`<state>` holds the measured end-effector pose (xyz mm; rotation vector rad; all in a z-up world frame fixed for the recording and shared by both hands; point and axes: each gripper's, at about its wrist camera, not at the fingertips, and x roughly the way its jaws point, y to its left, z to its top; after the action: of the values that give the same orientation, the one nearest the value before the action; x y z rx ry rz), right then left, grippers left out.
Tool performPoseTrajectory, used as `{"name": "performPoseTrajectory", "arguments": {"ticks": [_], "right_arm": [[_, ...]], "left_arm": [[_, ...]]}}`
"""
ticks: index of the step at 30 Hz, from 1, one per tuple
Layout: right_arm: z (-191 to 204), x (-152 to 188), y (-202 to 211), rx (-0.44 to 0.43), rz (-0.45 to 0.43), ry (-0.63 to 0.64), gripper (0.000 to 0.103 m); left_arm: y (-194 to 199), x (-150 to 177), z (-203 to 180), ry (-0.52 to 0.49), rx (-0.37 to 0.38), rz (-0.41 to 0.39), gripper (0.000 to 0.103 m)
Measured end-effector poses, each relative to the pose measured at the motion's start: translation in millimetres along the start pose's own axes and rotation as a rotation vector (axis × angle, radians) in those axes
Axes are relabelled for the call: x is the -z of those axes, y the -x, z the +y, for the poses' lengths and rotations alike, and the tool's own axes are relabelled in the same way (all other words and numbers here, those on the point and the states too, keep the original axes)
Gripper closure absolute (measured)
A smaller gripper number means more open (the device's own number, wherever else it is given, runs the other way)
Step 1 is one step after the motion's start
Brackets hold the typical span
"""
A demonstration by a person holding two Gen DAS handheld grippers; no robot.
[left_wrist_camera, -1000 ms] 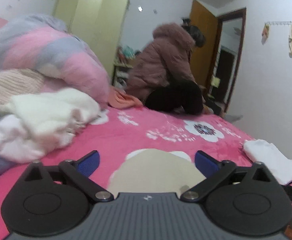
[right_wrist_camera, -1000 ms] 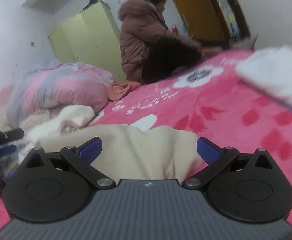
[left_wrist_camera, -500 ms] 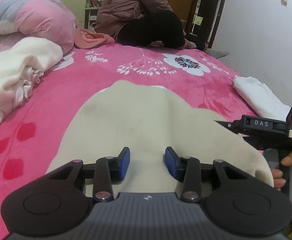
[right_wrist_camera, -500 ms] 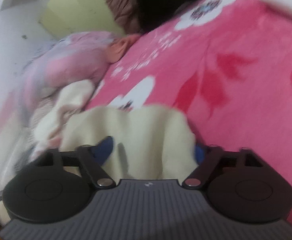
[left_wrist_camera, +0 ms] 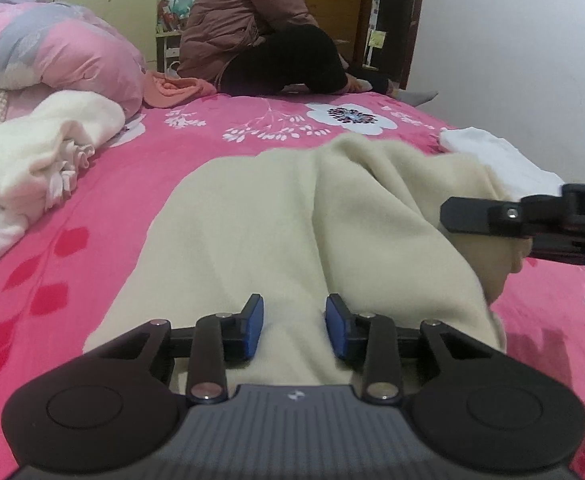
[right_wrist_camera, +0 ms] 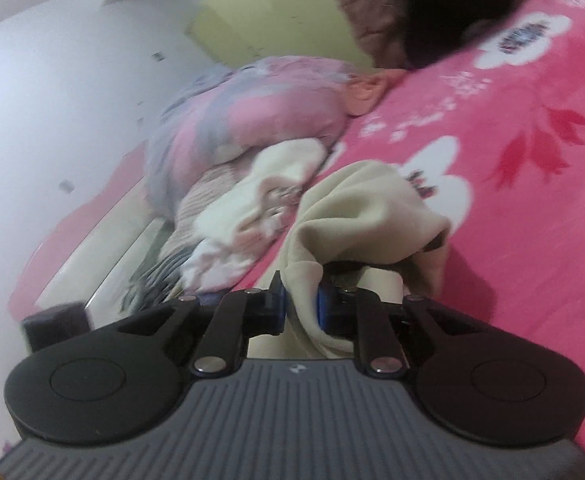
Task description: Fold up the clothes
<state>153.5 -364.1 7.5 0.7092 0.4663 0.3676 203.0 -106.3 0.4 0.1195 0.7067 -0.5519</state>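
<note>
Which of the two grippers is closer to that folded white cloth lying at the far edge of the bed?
The right gripper. It sits just in front of the white cloth, holding up the cream garment. The left gripper is further back, over the garment's near edge.
</note>
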Motion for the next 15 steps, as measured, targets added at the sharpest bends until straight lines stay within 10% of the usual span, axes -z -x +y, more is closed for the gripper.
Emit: {"name": "performPoseTrajectory", "arguments": {"ticks": [9, 15], "right_arm": [[72, 66, 20, -0.056, 0.038, 0.174, 0.090], [101, 113, 11, -0.054, 0.132, 0.276, 0.090]], "left_arm": [[70, 71, 58, 0.269, 0.086, -0.026, 0.056], [133, 92, 85, 0.414, 0.138, -0.179, 0.035]]}}
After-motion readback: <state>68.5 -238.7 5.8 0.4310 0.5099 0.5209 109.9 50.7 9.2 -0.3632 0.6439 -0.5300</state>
